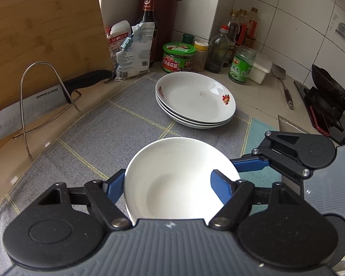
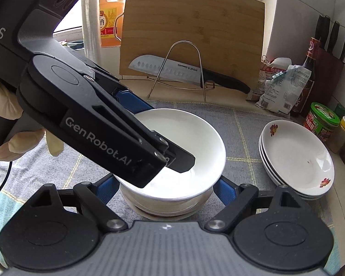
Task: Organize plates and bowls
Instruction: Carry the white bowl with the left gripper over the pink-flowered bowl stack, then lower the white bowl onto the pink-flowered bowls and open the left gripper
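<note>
A plain white bowl [image 1: 172, 158] [image 2: 195, 133] rests on top of lower bowls [image 2: 170, 207] on the grey checked mat [image 1: 99, 133]. My left gripper [image 1: 169, 177] [image 2: 165, 135] is shut on that top bowl, one blue finger outside the rim and the other inside. My right gripper [image 2: 168, 181] straddles the lower bowls. Its fingertips are hidden under the top bowl's rim, so contact does not show. One of its fingers [image 1: 250, 163] shows in the left wrist view. A stack of three flowered white plates [image 1: 195, 96] [image 2: 296, 156] sits apart on the mat.
A bamboo cutting board [image 2: 191, 23] leans behind a wire rack holding a cleaver [image 2: 168, 69]. Sauce bottles, jars [image 1: 178, 57] and food bags [image 1: 133, 48] crowd the back corner. A knife block [image 2: 329, 69] stands by the wall. A gloved hand [image 2: 2, 105] holds the left gripper.
</note>
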